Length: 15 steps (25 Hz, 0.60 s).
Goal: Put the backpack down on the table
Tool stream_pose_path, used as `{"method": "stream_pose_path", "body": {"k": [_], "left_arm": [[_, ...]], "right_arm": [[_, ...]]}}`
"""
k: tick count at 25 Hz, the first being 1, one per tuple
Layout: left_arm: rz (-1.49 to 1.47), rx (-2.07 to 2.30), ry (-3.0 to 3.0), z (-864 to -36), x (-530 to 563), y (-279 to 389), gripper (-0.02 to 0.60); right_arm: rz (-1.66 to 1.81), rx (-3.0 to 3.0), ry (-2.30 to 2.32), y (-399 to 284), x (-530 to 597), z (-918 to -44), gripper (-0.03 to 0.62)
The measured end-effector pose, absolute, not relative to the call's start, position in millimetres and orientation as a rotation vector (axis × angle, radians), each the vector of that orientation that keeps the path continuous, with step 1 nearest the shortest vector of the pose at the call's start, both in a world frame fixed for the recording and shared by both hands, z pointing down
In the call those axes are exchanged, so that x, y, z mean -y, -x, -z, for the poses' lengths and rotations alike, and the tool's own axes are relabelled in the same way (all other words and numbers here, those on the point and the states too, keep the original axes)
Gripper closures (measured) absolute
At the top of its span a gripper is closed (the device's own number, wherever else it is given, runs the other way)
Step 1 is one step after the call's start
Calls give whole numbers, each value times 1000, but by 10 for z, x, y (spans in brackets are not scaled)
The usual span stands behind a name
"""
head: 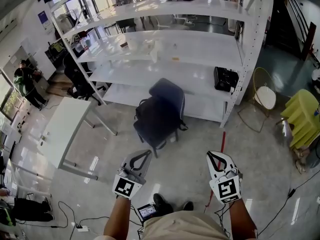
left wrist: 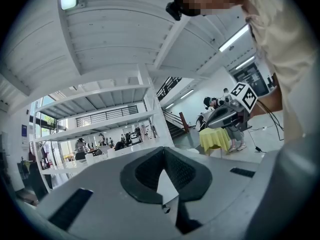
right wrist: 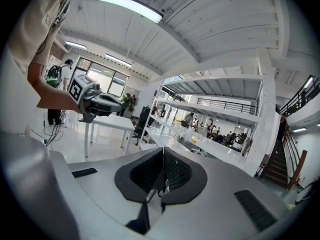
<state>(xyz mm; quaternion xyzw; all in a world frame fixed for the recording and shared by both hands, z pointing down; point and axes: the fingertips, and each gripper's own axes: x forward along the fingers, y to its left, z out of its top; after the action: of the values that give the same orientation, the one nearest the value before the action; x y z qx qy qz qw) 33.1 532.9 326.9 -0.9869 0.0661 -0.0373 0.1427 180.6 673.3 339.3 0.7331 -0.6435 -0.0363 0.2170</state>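
Left gripper [head: 142, 155], right gripper [head: 216, 155] closed, empty; backpack [head: 160, 113] well ahead

Probably a lab, white shelving [head: 200, 46], table [head: 65, 126]

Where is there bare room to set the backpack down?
The white table, left of the backpack, shows a wholly bare top. The shelf holding the black bag is bare left of it. The shelf above carries small items.
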Motion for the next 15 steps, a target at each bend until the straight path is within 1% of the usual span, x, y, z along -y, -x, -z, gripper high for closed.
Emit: {"method": "stream_pose_path", "body": {"k": [8,15], "left_arm": [[113,-211,2867,-3342,-5036,-141,569],[123,-231,2900,-3439,-4520,101,568]], "right_arm": [[85,1809,-2016,-1611,-6395,-3415,568],[79,1817,-1993,-1360,-5856,-3437,568]]}}
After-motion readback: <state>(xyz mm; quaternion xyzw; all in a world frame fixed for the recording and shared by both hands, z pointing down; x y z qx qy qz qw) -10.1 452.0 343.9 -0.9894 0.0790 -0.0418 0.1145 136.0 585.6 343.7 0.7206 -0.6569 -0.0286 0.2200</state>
